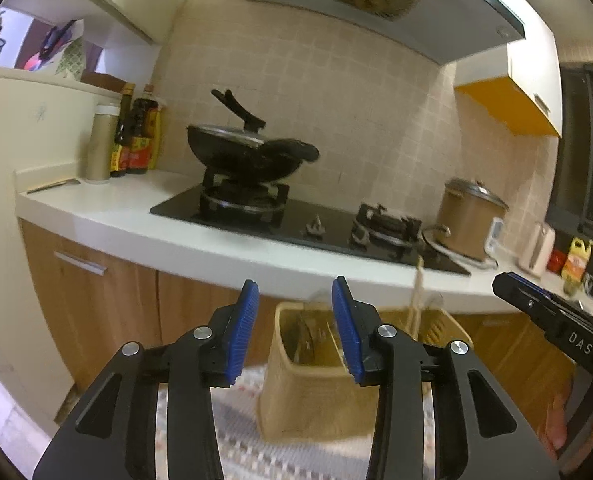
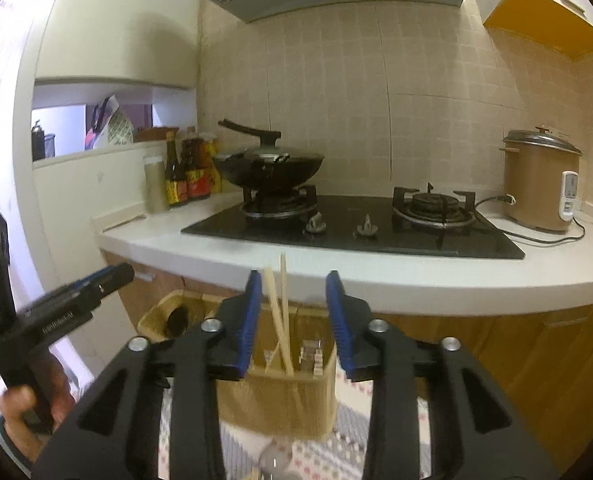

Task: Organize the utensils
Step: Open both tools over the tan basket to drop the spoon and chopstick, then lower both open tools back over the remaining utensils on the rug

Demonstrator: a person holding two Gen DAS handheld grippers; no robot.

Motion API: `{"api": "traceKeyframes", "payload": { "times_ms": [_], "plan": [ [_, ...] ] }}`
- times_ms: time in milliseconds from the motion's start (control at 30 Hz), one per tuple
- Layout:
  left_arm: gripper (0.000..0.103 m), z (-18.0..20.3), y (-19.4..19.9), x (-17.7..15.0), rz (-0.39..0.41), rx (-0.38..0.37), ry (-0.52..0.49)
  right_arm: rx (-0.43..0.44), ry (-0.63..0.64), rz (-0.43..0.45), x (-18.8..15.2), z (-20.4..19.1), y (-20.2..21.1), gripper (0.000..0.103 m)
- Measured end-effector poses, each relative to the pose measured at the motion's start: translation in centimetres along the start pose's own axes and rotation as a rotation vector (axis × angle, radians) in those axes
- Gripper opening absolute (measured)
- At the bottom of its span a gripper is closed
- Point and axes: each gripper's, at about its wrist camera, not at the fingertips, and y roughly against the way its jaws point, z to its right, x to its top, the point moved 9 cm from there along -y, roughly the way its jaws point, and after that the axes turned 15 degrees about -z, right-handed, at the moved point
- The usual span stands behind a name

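A tan utensil basket [image 1: 312, 396] with compartments stands on a patterned cloth in front of me; it also shows in the right wrist view [image 2: 280, 400]. A pair of wooden chopsticks [image 2: 281, 312] stands upright in its right compartment, also seen in the left wrist view [image 1: 416, 300]. A dark ladle or spoon [image 2: 176, 320] rests in the left compartment. My left gripper [image 1: 294, 328] is open and empty above the basket. My right gripper [image 2: 294, 320] is open and empty, the chopsticks rising between its fingers without touching them.
Behind the basket runs a white counter [image 2: 376, 272] with a black gas hob [image 2: 352, 228], a black wok with lid [image 2: 268, 168], sauce bottles [image 2: 188, 176] and a tan rice cooker [image 2: 540, 184]. A clear spoon-like item [image 2: 274, 460] lies on the cloth. Wooden cabinets [image 1: 96, 292] stand below.
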Motion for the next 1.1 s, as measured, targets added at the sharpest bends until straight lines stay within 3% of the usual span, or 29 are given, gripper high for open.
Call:
{"api": "traceKeyframes", "payload": {
  "times_ms": [200,367,433,533,600,800,1100],
  "plan": [
    [0.038,1.0,2.2,-2.5,-0.115,-0.037,-0.028,0.03,-0.006,-0.174,-3.8,-0.9,1.1,0.031],
    [0.038,2.9,1.3,-6.6,-0.33,-0.063,-0.097,0.059,-0.102,-0.464,-9.0,-0.2,-1.1,0.031],
    [0.038,3.8,0.1,-9.2,-0.454,-0.084,-0.127,0.061,-0.132,-0.556,-11.1,0.2,-2.1,0.031],
    [0.038,4.4,-1.4,-12.3,-0.567,-0.111,-0.143,0.078,-0.16,-0.723,-15.0,0.5,-3.9,0.031],
    [0.038,4.6,-2.5,-14.1,-0.63,-0.122,-0.143,0.116,-0.174,-0.79,-16.6,0.1,-4.8,0.031],
    [0.037,5.9,-5.0,-18.5,-0.776,-0.103,-0.223,0.124,-0.247,-0.845,-19.0,0.3,-6.2,0.031],
    [0.033,6.8,-7.9,-20.2,-0.8,0.012,-0.273,0.099,-0.241,-0.854,-19.5,-0.7,-7.7,0.027]
  ]
}}
